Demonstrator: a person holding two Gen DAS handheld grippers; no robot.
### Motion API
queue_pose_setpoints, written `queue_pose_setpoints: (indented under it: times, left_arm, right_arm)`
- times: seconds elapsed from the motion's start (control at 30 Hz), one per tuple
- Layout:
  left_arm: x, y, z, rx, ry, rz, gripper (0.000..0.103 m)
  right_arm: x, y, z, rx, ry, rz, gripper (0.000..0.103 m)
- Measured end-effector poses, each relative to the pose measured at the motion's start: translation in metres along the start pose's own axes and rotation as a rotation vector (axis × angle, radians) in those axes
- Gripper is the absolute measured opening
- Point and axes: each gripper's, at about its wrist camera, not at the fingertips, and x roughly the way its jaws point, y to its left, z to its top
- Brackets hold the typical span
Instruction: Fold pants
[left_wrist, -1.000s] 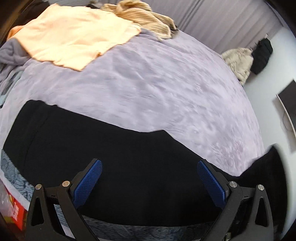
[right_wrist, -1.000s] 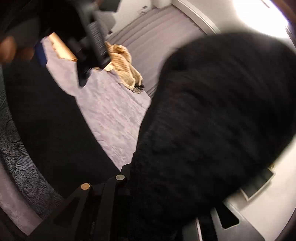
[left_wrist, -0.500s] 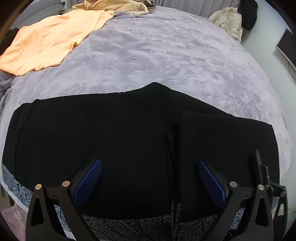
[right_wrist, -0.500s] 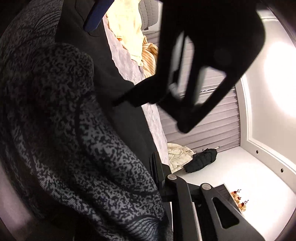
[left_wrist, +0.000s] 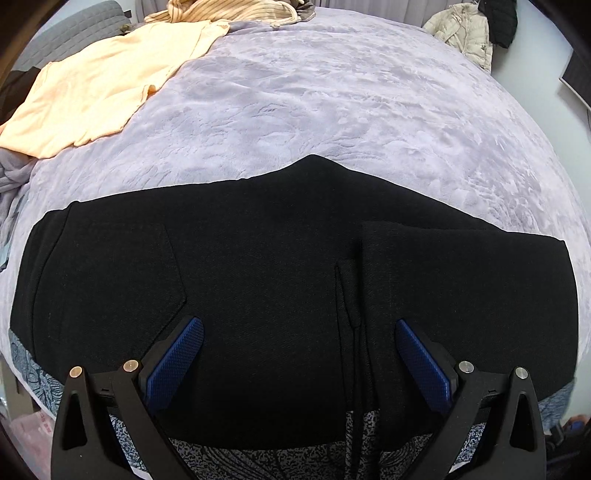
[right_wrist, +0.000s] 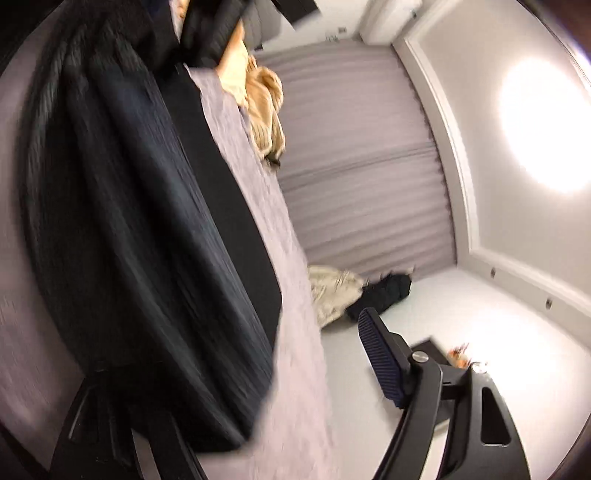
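The black pants (left_wrist: 258, 295) are lying flat across the near edge of the bed (left_wrist: 351, 122), spread sideways, with one end already turned over onto the rest at the right, where a straight folded edge is showing. A seam line and a narrow loop or tab are running down near that edge. The cloth is looking like a medium-weight woven fabric: soft and limp, so it is likely sagging wherever it is lifted, but not slippery against the plush lilac bedspread, which is probably dragging on it a little. Nothing about it is fragile. The best places to take hold are likely the outer corners or the doubled edge at the right, pinching through both layers so that they are travelling together.

The left claw (left_wrist: 299, 354) is hanging over the middle of the pants with its blue pads spread wide, pinching nothing. The right claw (right_wrist: 258, 369) is beside the bed's edge and its jaws are opening; one blue pad is standing clear in the air, and the dark fabric (right_wrist: 155, 236) is looming blurred on the other side, not gripped as far as the view is showing.

Farther off, a peach garment (left_wrist: 96, 92) and a striped beige one (left_wrist: 229, 14) are lying at the far side of the bed.
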Motion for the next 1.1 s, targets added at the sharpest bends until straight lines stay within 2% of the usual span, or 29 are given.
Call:
queue_pose_setpoints:
  times: [0.1, 0.2, 0.27, 0.3, 0.4, 0.5, 0.57, 0.63, 0.7, 0.8, 0.97, 1.03, 1.1]
  left_arm:
    - [0.002, -0.004, 0.002, 0.009, 0.007, 0.015, 0.103]
    - [0.003, -0.003, 0.006, 0.012, 0.023, 0.013, 0.103]
    - [0.004, -0.002, 0.008, 0.009, 0.031, 0.008, 0.103]
    - [0.005, -0.003, 0.008, 0.012, 0.028, 0.012, 0.103]
    - [0.005, -0.005, 0.007, 0.018, 0.019, 0.029, 0.103]
    - [0.005, -0.004, 0.006, 0.011, 0.026, 0.024, 0.103]
    - [0.004, -0.003, 0.006, 0.010, 0.028, 0.020, 0.103]
    - [0.005, -0.003, 0.006, 0.011, 0.026, 0.019, 0.103]
    - [0.006, -0.003, 0.005, 0.016, 0.026, 0.019, 0.103]
    - [0.006, -0.001, 0.005, 0.027, 0.020, 0.006, 0.103]
    - [0.003, 0.000, 0.002, 0.076, 0.012, -0.008, 0.103]
    - [-0.010, -0.001, -0.001, 0.077, 0.010, -0.005, 0.103]
    - [-0.031, -0.003, -0.012, 0.112, -0.044, -0.008, 0.103]
  right_arm:
    - [0.002, -0.032, -0.012, 0.149, 0.040, 0.242, 0.080]
    - [0.016, -0.073, -0.029, 0.295, 0.093, 0.594, 0.080]
    - [0.022, -0.102, -0.038, 0.394, 0.059, 0.822, 0.080]
    - [0.024, -0.113, -0.038, 0.427, 0.020, 0.894, 0.081]
    - [0.039, -0.136, -0.023, 0.500, -0.090, 1.016, 0.084]
    - [0.070, -0.133, 0.004, 0.441, -0.113, 1.118, 0.084]
    - [0.096, -0.108, 0.030, 0.317, -0.095, 1.169, 0.084]
    - [0.103, -0.082, 0.042, 0.205, -0.082, 1.205, 0.084]
    - [0.115, -0.064, 0.045, 0.124, -0.083, 1.235, 0.090]
    - [0.125, -0.068, 0.026, 0.148, -0.086, 1.294, 0.091]
    - [0.109, -0.075, -0.016, 0.158, -0.056, 1.230, 0.092]
    - [0.116, -0.081, -0.011, 0.164, -0.029, 1.222, 0.093]
    - [0.117, -0.088, -0.005, 0.182, -0.001, 1.225, 0.094]
